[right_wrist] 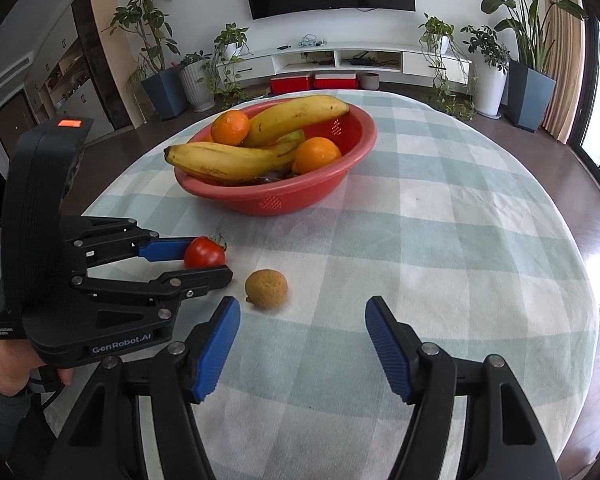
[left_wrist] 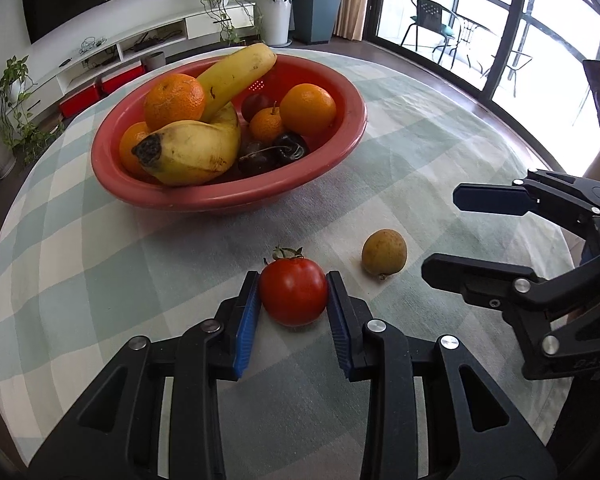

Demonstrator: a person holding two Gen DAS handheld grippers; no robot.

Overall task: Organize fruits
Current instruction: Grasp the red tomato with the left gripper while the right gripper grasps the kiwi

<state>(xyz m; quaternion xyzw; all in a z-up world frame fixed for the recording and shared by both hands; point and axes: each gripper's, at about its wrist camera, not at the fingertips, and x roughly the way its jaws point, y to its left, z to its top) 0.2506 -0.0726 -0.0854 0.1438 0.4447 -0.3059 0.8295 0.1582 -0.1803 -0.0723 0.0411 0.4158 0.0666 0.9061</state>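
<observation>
The left gripper (left_wrist: pixel 293 296) is closed on a red tomato (left_wrist: pixel 293 291) low in the centre of the left wrist view, its blue pads pressing both sides; whether the tomato touches the checked tablecloth (left_wrist: pixel 400 152) is hard to judge. Just right of it lies a small brownish fruit (left_wrist: pixel 384 255), apart from the tomato. The right gripper (right_wrist: pixel 302 344) hangs with its jaws spread wide and nothing between them, the brownish fruit just ahead of its left pad. In the upper half of both views sits a red bowl (left_wrist: pixel 228 196) holding bananas (left_wrist: pixel 196 148), oranges (left_wrist: pixel 308 108) and dark fruit.
</observation>
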